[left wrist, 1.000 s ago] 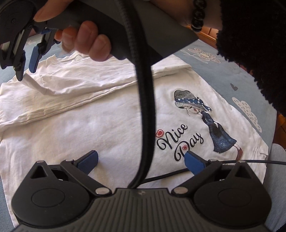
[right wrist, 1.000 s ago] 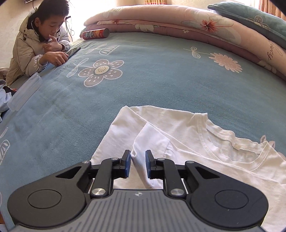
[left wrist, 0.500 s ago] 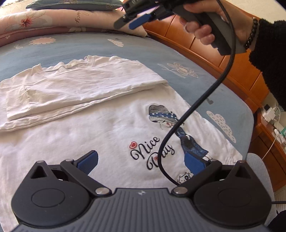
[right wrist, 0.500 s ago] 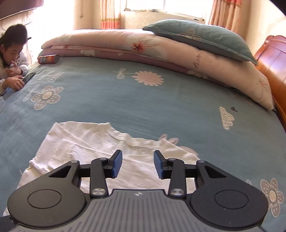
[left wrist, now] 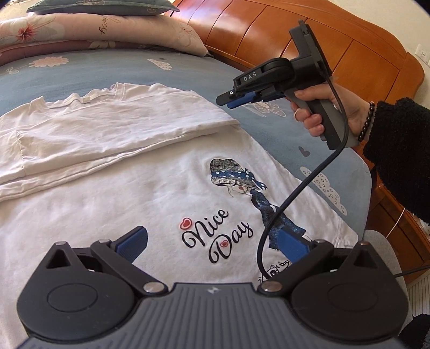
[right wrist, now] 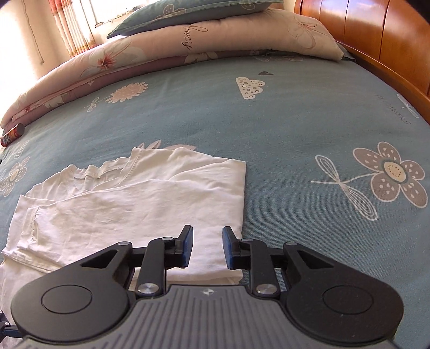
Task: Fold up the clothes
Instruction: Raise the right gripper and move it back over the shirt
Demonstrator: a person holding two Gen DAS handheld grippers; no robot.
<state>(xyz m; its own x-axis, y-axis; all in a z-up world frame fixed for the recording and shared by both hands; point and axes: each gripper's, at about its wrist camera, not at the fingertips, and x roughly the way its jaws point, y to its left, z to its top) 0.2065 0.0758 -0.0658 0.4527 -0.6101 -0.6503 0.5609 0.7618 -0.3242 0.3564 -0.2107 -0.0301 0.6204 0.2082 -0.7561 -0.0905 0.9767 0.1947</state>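
Observation:
A white T-shirt [left wrist: 129, 193] with a "Nice Day" print [left wrist: 215, 236] lies flat on the blue bedspread [right wrist: 268, 128]. Its upper part is folded over into a band [left wrist: 113, 126], which also shows in the right wrist view [right wrist: 121, 209]. My left gripper [left wrist: 209, 236] hovers open above the shirt's lower part, beside the print. A hand holds my right gripper [left wrist: 228, 100] in the air off the band's right corner. In its own view the right gripper [right wrist: 207, 236] is over that corner, jaws closing with nothing between them.
A rolled quilt [right wrist: 161, 53] and a pillow [right wrist: 193, 10] lie at the head of the bed, against a wooden frame [left wrist: 309, 35]. The right gripper's black cable [left wrist: 295, 193] hangs across the print. A can [right wrist: 12, 134] lies at the far left.
The right gripper swung from the shirt's left sleeve side across to the folded band's right corner; its jaws widened, then narrowed. The left gripper tilted a little but stayed over the print.

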